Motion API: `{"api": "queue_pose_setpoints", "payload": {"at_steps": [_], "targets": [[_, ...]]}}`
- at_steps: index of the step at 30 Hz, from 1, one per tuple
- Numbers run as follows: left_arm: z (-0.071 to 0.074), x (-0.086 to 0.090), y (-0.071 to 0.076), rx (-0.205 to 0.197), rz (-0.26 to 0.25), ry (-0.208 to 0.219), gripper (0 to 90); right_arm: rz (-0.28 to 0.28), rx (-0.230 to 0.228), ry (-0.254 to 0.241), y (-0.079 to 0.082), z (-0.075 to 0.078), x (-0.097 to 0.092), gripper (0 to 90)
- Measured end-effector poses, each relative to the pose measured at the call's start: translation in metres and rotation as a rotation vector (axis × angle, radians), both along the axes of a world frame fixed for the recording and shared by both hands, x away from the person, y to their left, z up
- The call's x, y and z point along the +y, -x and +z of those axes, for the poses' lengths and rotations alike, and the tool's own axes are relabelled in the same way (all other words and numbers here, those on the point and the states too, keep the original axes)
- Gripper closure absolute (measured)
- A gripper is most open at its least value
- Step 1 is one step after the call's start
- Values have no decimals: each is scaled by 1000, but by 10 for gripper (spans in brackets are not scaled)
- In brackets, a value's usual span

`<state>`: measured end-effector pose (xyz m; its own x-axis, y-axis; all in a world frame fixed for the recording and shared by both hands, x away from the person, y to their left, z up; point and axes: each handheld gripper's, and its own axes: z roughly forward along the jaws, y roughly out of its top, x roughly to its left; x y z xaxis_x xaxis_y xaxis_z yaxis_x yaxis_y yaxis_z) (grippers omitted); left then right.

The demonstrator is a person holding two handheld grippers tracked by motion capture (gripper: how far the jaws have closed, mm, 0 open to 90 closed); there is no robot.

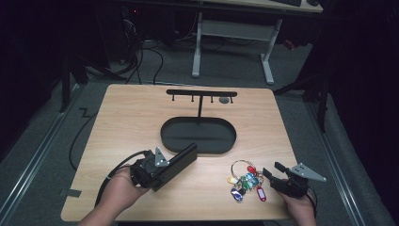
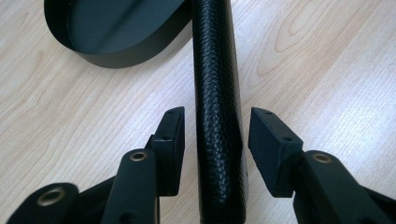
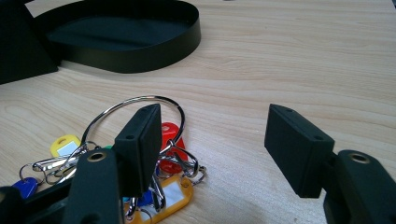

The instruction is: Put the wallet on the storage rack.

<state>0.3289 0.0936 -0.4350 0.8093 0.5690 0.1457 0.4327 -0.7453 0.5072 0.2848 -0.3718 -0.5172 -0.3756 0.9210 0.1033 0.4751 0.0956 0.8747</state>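
Fingers (image 2: 170,140) of the left gripper (image 2: 215,140) stand apart astride a black textured case (image 2: 217,116) lying on the counter (image 1: 131,117) beside the oval tray (image 1: 197,136). Right gripper (image 3: 219,144) gapes wide above a key-tag bunch (image 1: 244,181).

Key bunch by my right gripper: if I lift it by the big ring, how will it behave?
The key bunch probably hangs loose: coloured tags sit on small clips round the metal ring, so they should swing and slide along it. The ring itself looks stiff, thin and smooth, so it may slip between the right gripper pads. Likely light.
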Motion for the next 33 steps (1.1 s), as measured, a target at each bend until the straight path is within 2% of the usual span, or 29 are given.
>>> {"api": "queue_pose_setpoints", "payload": {"at_steps": [3,6,10,13,20,23,26,31,33], "targets": [[1,0,-2,7,2,2,584,1,1,0,0,0,0,371],[0,-3,-7,39,-7,-4,607,-1,1,-5,0,0,-1,371],[0,-7,-9,54,-16,-24,623,-1,1,-7,0,0,-2,371],[0,-14,-12,65,-27,-71,637,6,4,-6,0,-1,-1,371],[4,-26,-22,93,-37,-116,647,9,9,-11,0,-2,-1,371],[4,-28,-25,111,-32,-123,664,8,8,-12,0,-1,-2,371],[5,-30,-28,127,-25,-128,717,8,10,-13,0,-2,-1,371],[5,-30,-27,112,-32,-136,746,8,12,-15,-1,-2,-1,371],[5,-31,-25,90,-58,-145,751,7,8,-15,0,-1,-2,372]]}}
